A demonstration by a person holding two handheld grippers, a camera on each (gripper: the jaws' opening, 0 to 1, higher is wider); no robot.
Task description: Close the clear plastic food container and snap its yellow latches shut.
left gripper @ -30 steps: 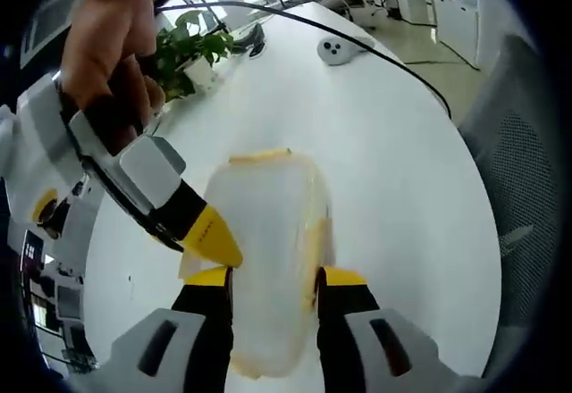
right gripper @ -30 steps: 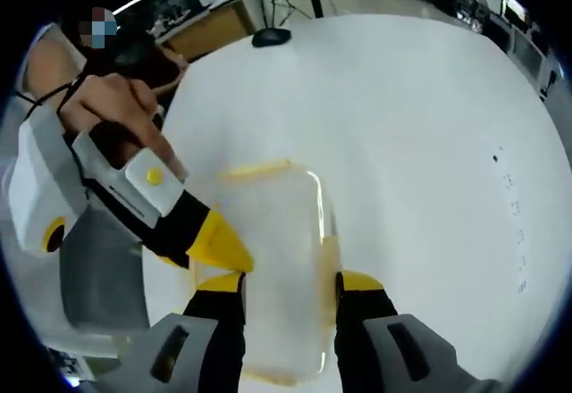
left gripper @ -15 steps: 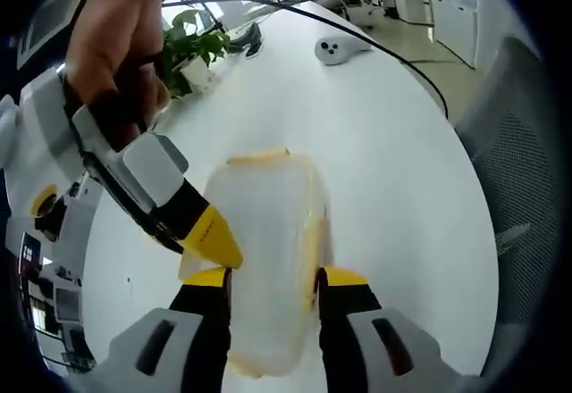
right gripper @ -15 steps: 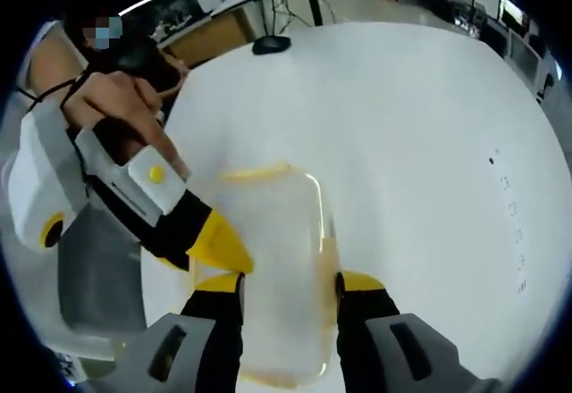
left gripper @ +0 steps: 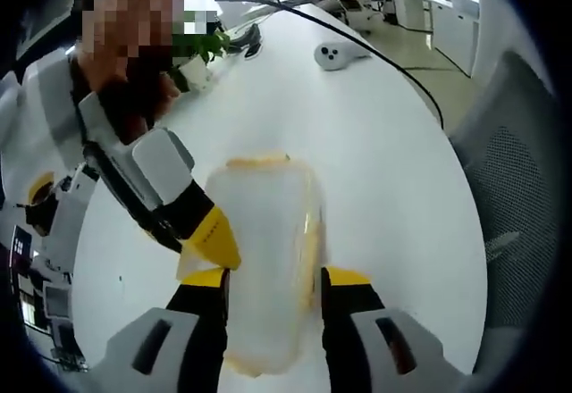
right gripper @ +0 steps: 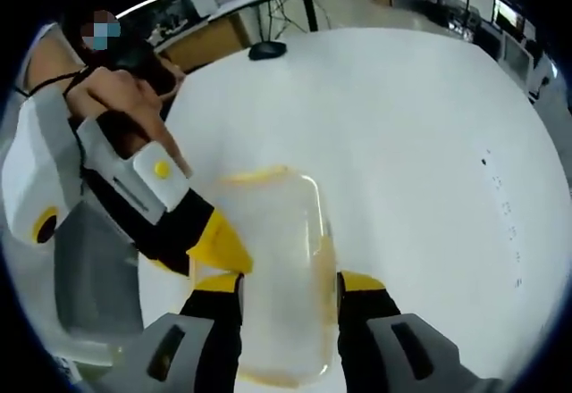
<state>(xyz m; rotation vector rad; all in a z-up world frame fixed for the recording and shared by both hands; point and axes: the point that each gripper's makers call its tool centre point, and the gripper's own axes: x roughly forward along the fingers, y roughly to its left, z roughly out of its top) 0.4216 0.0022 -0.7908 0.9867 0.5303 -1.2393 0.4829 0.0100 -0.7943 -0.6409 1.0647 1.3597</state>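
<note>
Nothing has shifted on the white table (left gripper: pixel 393 170) since a second ago: your left gripper (left gripper: pixel 273 279) still straddles the clear container (left gripper: pixel 264 259), jaws spread along its long sides. Your right gripper (right gripper: pixel 288 284) does likewise from the opposite end. Yellow latches (right gripper: pixel 255 176) edge the container, which sits mid-tabletop.

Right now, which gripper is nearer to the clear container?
Neither clearly. The left gripper stands astride the container in its own view, and the right gripper likewise in its own; both are at it.
</note>
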